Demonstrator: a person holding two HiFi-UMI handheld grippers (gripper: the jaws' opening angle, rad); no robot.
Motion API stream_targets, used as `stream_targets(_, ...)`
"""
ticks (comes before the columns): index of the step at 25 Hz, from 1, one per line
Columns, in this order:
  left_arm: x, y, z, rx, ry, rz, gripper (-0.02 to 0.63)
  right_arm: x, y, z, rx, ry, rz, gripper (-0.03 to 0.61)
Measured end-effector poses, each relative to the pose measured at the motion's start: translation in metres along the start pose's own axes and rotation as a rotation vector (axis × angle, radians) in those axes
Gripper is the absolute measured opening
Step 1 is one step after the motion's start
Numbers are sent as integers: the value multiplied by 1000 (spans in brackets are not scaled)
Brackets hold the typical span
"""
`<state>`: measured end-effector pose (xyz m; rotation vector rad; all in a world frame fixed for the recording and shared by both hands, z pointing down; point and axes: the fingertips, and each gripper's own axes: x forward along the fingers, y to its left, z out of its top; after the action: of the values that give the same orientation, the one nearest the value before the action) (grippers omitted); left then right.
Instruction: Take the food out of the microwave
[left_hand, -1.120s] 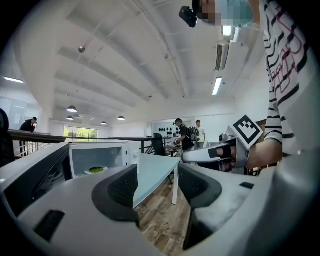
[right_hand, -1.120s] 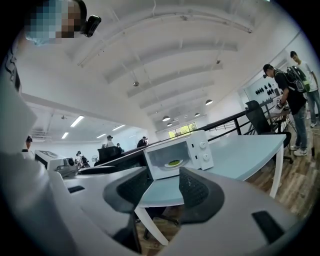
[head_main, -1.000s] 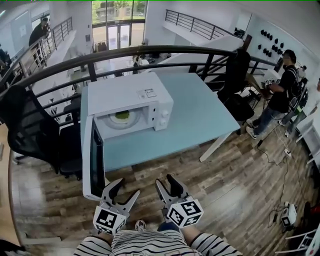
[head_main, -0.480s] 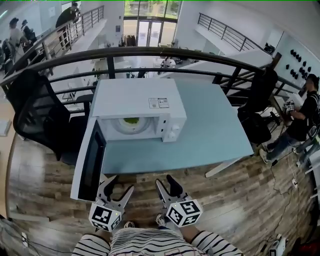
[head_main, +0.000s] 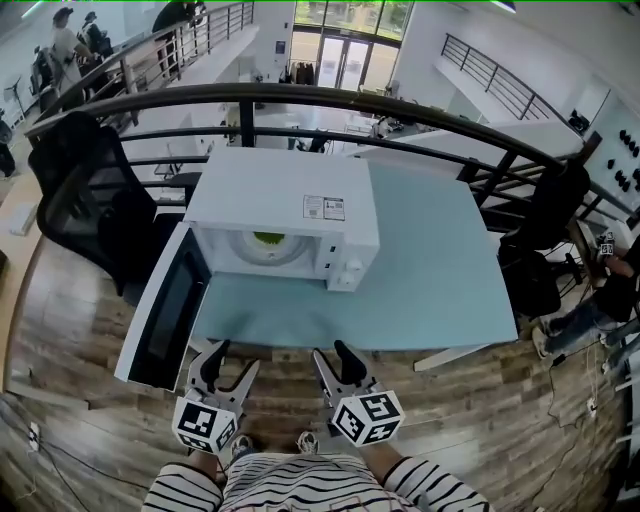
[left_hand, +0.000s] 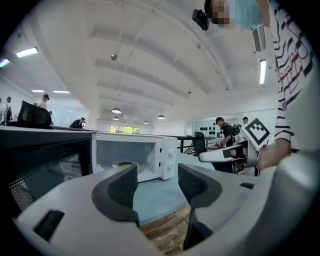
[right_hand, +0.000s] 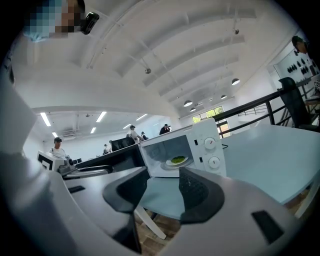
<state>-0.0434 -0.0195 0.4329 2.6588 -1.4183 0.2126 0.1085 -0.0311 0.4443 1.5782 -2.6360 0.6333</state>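
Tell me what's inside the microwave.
Through the open door, the microwave shows a white plate with green food on it. In the head view the microwave's top covers the back of the cavity, and what kind of food it is cannot be made out.

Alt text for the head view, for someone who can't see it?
A white microwave stands on a pale blue table, door swung open to the left, green food on a plate inside. Nearer the camera, the left claw and right claw are open and empty, short of the microwave.
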Motion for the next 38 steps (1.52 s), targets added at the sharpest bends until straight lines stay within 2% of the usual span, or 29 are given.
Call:
stream_targets(8,27,4,-13,-27,12,101,233,22,-29,1,-6,16,59,193)
stream_targets(13,44,19,-22,-61,28,126,233,46,-37,-3,8,25,50,193)
stream_targets(27,104,99,-42,-141,40,111,233,134,-50,-22,65,35,-49,193)
stream_targets(38,155,134,-56,-181,47,70,233,199,-66,-25,104,27,-97,193)
